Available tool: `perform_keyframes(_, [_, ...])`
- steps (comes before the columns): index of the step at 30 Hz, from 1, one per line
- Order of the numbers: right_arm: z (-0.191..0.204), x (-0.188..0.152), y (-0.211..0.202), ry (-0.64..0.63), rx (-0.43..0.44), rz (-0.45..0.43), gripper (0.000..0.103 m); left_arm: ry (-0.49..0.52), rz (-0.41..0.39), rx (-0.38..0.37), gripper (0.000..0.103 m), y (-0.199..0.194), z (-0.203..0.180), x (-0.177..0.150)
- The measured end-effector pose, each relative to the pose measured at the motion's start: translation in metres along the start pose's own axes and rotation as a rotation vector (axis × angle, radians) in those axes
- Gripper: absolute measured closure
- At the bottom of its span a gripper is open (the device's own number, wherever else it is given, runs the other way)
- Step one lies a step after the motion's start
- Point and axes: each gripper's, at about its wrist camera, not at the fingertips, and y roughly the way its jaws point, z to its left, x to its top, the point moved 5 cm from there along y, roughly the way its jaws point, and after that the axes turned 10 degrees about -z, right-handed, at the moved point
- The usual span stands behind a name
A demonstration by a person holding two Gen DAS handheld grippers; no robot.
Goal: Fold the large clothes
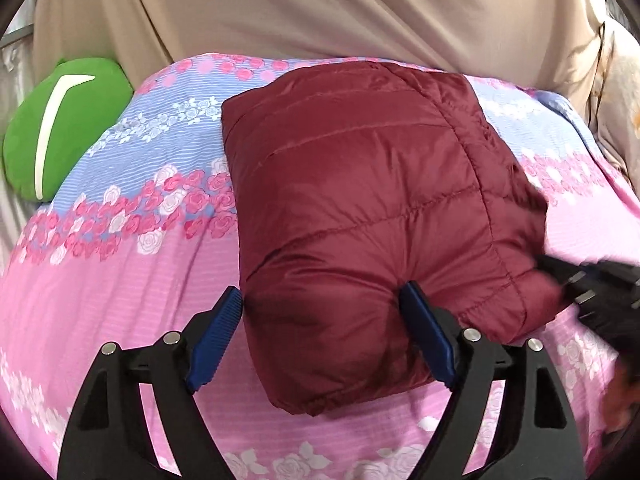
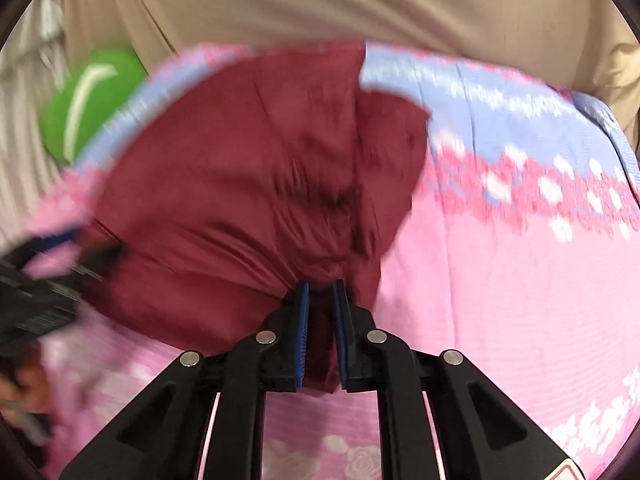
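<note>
A maroon quilted puffer jacket point(image 1: 372, 184) lies folded into a thick block on the floral bed cover point(image 1: 120, 288). My left gripper point(image 1: 320, 300) is open, its blue pads on either side of the jacket's near corner, not clamping it. In the right wrist view, which is blurred, my right gripper point(image 2: 321, 292) is shut on a bunched edge of the jacket point(image 2: 240, 184). The right gripper also shows in the left wrist view point(image 1: 592, 292) at the jacket's right edge. The left gripper shows in the right wrist view point(image 2: 48, 276) at the far left.
A green cushion point(image 1: 60, 128) lies at the bed's far left. A beige curtain point(image 1: 320, 4) hangs behind the bed. A pale patterned pillow point(image 1: 616, 92) sits at the far right. The pink and blue cover point(image 2: 520, 240) spreads to the right of the jacket.
</note>
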Motion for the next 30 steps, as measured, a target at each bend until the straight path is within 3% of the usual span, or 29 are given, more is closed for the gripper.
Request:
perform_keyframes(7, [0.006,-0.007,-0.046,0.023,-0.051,-0.115,0.087,-0.021,-0.064,0.089,0.023,-0.023,-0.009,-0.008])
perform_keyframes(11, [0.006,-0.027,-0.063,0.025,-0.108,-0.164,0.07,-0.037,-0.091,0.125,0.019,-0.032,-0.019,-0.02])
perform_keyframes(16, [0.0,-0.047,-0.068,0.056,-0.127,-0.152,0.059,-0.033,-0.095,0.148,0.019,-0.038,-0.034,-0.038])
perform_keyframes(30, [0.007,-0.068,-0.063,0.067,-0.104,-0.122,0.045,-0.022,-0.078,0.195,0.014,-0.04,-0.049,-0.057])
